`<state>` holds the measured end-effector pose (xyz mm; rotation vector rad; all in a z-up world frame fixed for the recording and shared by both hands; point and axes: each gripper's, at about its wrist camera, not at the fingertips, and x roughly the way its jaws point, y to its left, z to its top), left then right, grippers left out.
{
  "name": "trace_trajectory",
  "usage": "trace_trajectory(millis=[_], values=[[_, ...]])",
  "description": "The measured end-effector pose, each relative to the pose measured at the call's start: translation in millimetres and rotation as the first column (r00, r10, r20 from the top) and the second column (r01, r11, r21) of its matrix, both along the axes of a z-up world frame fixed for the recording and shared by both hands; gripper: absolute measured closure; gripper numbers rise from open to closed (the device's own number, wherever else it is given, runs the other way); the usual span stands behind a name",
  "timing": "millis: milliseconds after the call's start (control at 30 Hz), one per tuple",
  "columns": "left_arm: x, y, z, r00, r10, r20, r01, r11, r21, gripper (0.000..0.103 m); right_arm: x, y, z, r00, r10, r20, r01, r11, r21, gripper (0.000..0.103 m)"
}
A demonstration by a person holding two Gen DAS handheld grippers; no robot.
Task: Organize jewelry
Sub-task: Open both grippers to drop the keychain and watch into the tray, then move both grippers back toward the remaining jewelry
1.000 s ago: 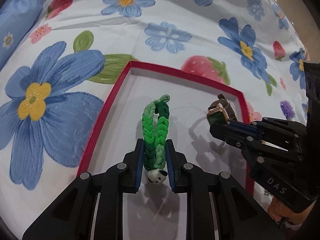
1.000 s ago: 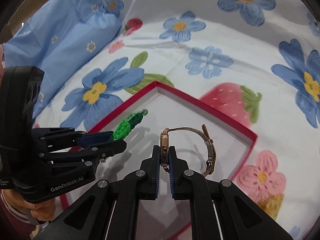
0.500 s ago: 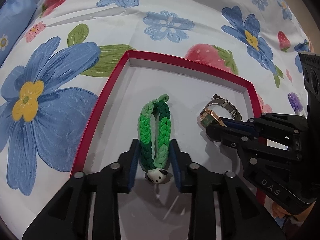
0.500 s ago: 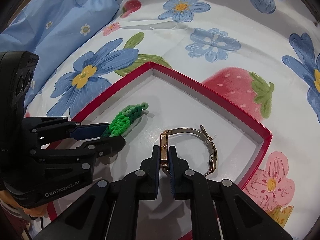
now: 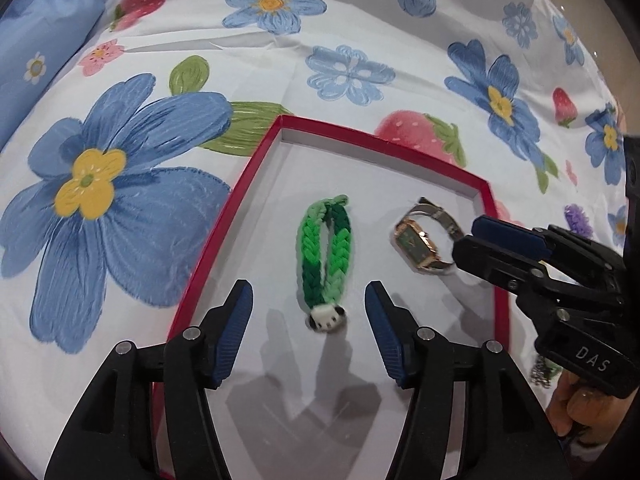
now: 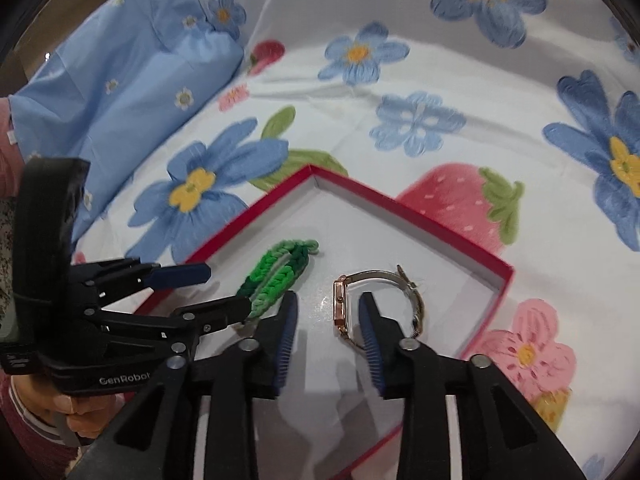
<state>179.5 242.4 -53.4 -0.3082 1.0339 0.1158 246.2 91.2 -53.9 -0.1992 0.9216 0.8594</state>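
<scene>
My left gripper (image 5: 308,300) has just been opening; its jaws stand wide, and the green braided bracelet (image 5: 325,250) lies free between them on the white floor of the red box (image 5: 236,204), at the frame centre. My right gripper (image 6: 328,312) has just been opening too; the gold watch (image 6: 342,308) stands between its parted pads, which do not press it, lower centre.

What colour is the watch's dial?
Dark green, on the rose-gold rectangular watch; clearest in the left wrist view.
</scene>
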Motion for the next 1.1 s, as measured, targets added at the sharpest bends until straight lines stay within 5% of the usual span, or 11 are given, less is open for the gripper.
trace_trajectory(millis=[267,1100], values=[[-21,-22,18,0.999,0.000,0.032,0.001,1.000,-0.020,0.044,-18,-42,12,0.998,-0.064,-0.015,0.065,0.997,0.042,0.064],[-19,-146,43,0.973,-0.221,0.063,0.223,0.974,-0.034,0.040,-50,-220,23,0.939,-0.343,-0.006,0.343,0.938,0.050,0.061]])
